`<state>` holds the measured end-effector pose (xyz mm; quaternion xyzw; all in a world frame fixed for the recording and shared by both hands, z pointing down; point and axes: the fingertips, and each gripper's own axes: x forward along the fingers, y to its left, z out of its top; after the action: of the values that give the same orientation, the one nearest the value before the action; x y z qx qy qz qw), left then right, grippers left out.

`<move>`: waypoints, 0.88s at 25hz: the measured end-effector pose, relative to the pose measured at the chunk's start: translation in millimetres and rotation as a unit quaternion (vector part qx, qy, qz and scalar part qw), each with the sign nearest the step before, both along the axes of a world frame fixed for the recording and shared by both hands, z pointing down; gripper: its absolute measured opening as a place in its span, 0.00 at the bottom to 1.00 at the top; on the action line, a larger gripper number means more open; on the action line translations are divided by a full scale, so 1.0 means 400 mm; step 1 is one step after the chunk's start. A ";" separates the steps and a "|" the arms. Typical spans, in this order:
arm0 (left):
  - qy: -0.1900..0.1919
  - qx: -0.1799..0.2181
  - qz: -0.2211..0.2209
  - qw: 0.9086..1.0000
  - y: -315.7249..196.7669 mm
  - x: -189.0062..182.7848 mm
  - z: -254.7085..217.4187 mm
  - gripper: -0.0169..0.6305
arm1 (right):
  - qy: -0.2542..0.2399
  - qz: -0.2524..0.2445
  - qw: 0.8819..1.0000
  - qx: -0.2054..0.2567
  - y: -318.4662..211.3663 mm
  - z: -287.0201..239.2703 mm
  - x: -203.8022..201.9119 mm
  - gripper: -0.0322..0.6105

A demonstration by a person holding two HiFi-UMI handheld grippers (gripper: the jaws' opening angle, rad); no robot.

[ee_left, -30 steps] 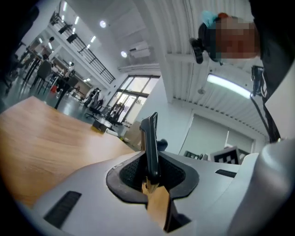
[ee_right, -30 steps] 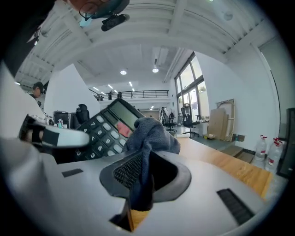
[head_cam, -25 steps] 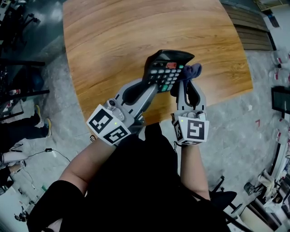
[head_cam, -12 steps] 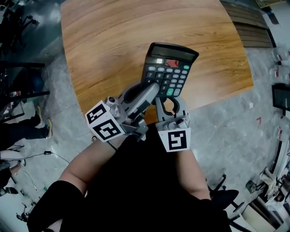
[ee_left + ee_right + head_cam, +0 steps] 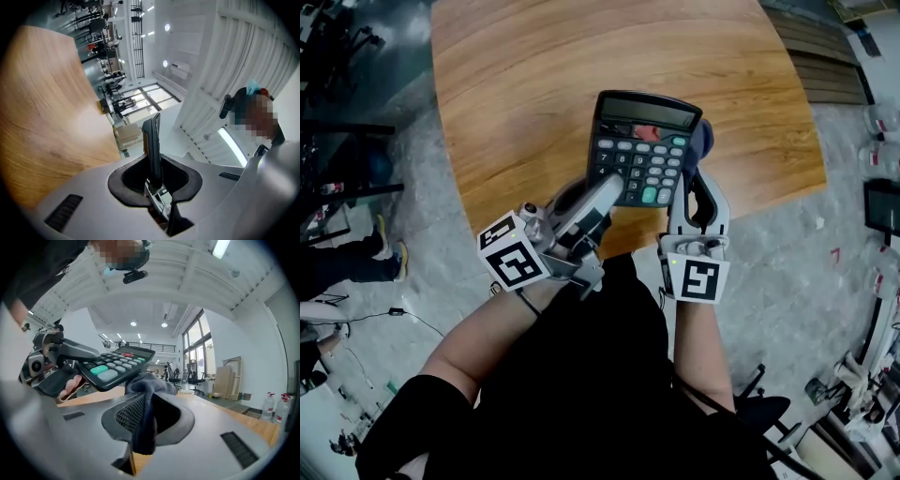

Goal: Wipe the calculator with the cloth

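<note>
A black calculator [image 5: 642, 150] with grey and green keys hangs keys-up over the wooden table [image 5: 516, 84]. My left gripper [image 5: 614, 192] is shut on its near edge. In the left gripper view the calculator [image 5: 152, 140] shows edge-on between the jaws of that gripper [image 5: 155, 180]. My right gripper [image 5: 692, 173] is shut on a dark blue cloth [image 5: 701, 141], which sits against the calculator's right edge. In the right gripper view the cloth [image 5: 143, 413] bunches out of the right gripper [image 5: 140, 427], just under the calculator [image 5: 117, 364].
The table's near edge [image 5: 722, 211] runs just under both grippers, with grey floor [image 5: 787, 281] beyond it. Another person's feet [image 5: 380, 248] stand at the left. A chair base [image 5: 764, 408] is at the lower right.
The calculator has rolled from a tilt to face the head camera. The right gripper dropped back below the calculator with the cloth, then came up again to the right edge.
</note>
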<state>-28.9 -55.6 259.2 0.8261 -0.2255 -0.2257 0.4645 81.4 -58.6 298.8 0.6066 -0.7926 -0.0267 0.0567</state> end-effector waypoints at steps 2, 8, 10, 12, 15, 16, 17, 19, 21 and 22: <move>0.014 -0.010 0.002 1.000 0.004 0.001 0.000 0.13 | 0.000 0.003 1.000 0.009 -0.008 -0.007 0.003 0.14; 0.055 -0.056 0.004 0.997 0.001 0.000 0.017 0.13 | -0.014 -0.051 0.998 0.025 0.011 -0.013 -0.116 0.13; 0.069 -0.074 0.003 0.995 0.000 0.000 0.026 0.13 | -0.012 -0.079 0.997 0.023 0.032 -0.006 -0.165 0.13; 0.077 -0.084 0.001 0.994 -0.001 0.000 0.032 0.13 | -0.011 -0.099 0.995 0.023 0.047 0.000 -0.197 0.14; 0.088 -0.090 0.000 0.992 -0.001 0.002 0.026 0.13 | -0.011 -0.108 0.994 0.020 0.054 0.005 -0.217 0.13; 0.089 -0.092 0.000 0.992 -0.001 0.002 0.025 0.13 | -0.008 -0.108 0.994 0.017 0.054 0.008 -0.216 0.14; 0.088 -0.095 0.001 0.992 -0.001 0.003 0.025 0.13 | -0.004 -0.105 0.994 0.016 0.052 0.007 -0.210 0.13; 0.088 -0.100 0.002 0.991 -0.001 0.003 0.031 0.13 | 0.005 -0.091 0.996 0.019 0.040 0.002 -0.178 0.14; 0.090 -0.106 0.003 0.990 -0.002 0.004 0.038 0.13 | 0.009 -0.060 0.998 0.018 0.021 0.003 -0.117 0.13; 0.091 -0.109 0.002 0.990 -0.002 0.004 0.041 0.13 | 0.010 -0.042 0.999 0.018 0.011 0.004 -0.081 0.14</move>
<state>-27.3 -56.5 275.7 0.7471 -0.2035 -0.2731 0.5708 49.0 -54.3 300.2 0.5737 -0.8160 -0.0491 0.0522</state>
